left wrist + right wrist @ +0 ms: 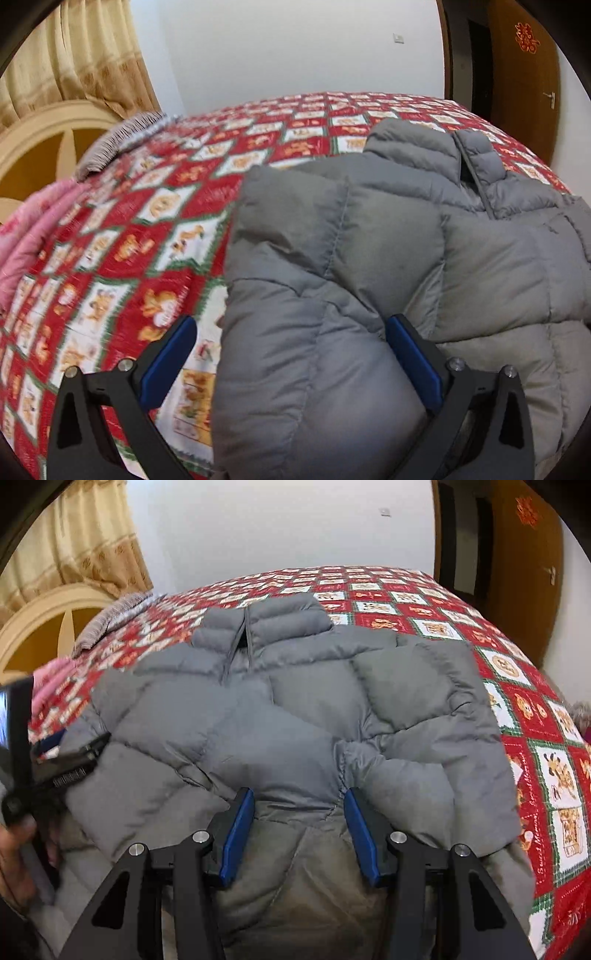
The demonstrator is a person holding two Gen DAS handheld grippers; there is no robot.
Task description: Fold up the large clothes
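Observation:
A grey quilted puffer jacket [388, 240] lies on the bed, collar toward the far side, sleeves folded over its front. It also fills the right wrist view [295, 709]. My left gripper [291, 325] is open, its blue fingers straddling the jacket's folded left edge near the hem. My right gripper [299, 797] is open, fingers on either side of a puffy fold at the jacket's near middle, touching or just above it. The left gripper's black body [55, 764] shows at the left edge of the right wrist view.
The bed has a red, white and green patterned quilt [147, 221]. A pink blanket [33, 229] and a grey striped pillow [118, 144] lie at its left near the cream headboard [40, 136]. Curtains [74, 55] hang behind. A brown door [524, 74] stands at right.

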